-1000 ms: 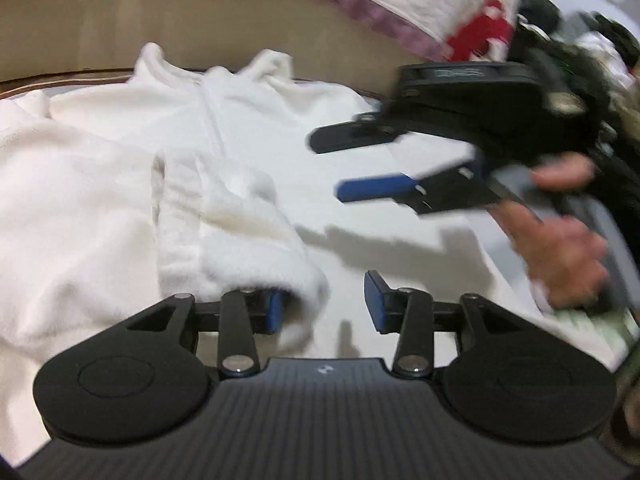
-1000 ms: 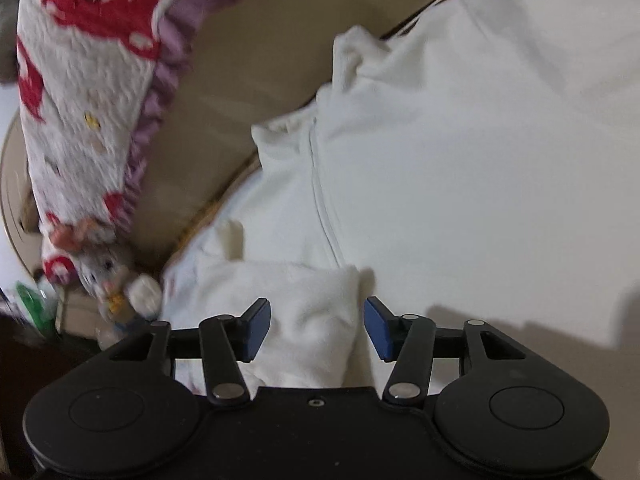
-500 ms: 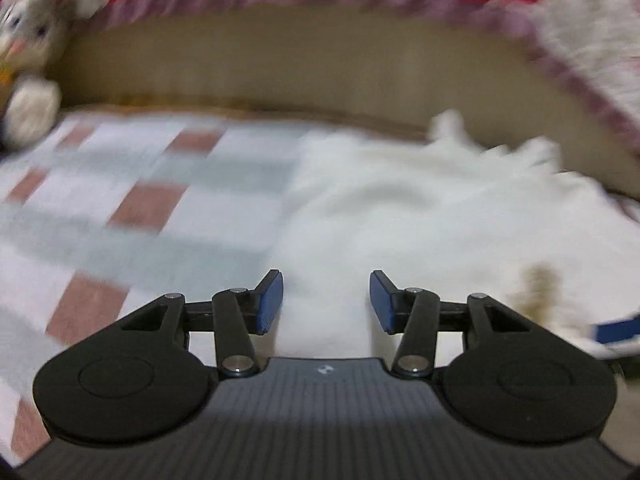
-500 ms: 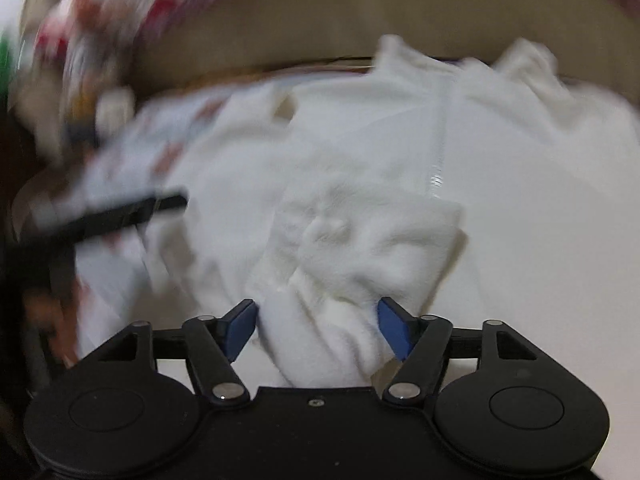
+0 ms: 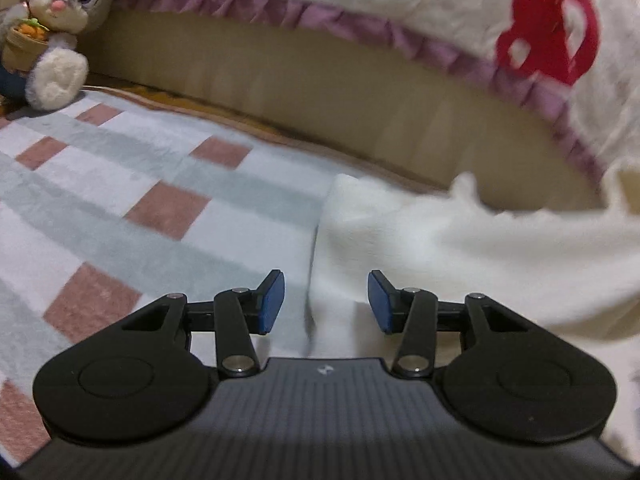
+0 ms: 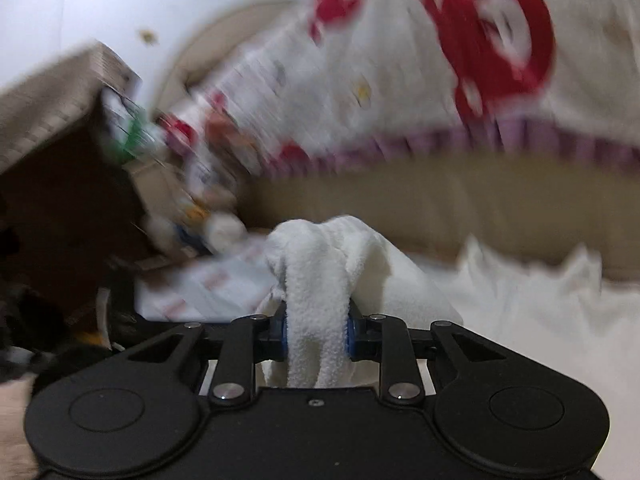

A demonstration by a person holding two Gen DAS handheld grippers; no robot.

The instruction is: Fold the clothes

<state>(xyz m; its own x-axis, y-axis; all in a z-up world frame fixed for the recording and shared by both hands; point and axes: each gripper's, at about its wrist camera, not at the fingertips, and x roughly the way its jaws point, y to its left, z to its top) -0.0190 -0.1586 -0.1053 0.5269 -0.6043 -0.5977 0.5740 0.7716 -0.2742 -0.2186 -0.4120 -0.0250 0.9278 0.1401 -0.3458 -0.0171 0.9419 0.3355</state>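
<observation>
The white fleece garment [image 5: 460, 248] lies spread on the bed's checked blanket [image 5: 132, 216], its far edge up against the padded tan bed frame [image 5: 360, 92]. The right gripper [image 6: 316, 330] is clamped tight on a bunched fold of that fleece [image 6: 320, 280], which bulges up above its blue pads [image 6: 349, 334] and hangs down between the jaws; most likely this is a sleeve or side edge, lifted so it can be carried over the garment's body for a fold. The left gripper [image 5: 326, 302] is spread wide with nothing between its pads [image 5: 272, 300]. It is low over the garment's near left border, one finger above the blanket and the other above the fleece, probably to pin or take that edge while the right one pulls.

A plush rabbit [image 5: 52, 12] sits at the far left end of the bed frame, and a quilt with red motifs [image 5: 500, 28] drapes over the frame behind the garment.

Much is uncertain. The right wrist view is smeared, so the clutter left of the raised fold cannot be named, and which part of the garment is gripped cannot be told. The left view cuts the garment off at its right side, and its far edge is blurred. Neither gripper shows in the other's view
</observation>
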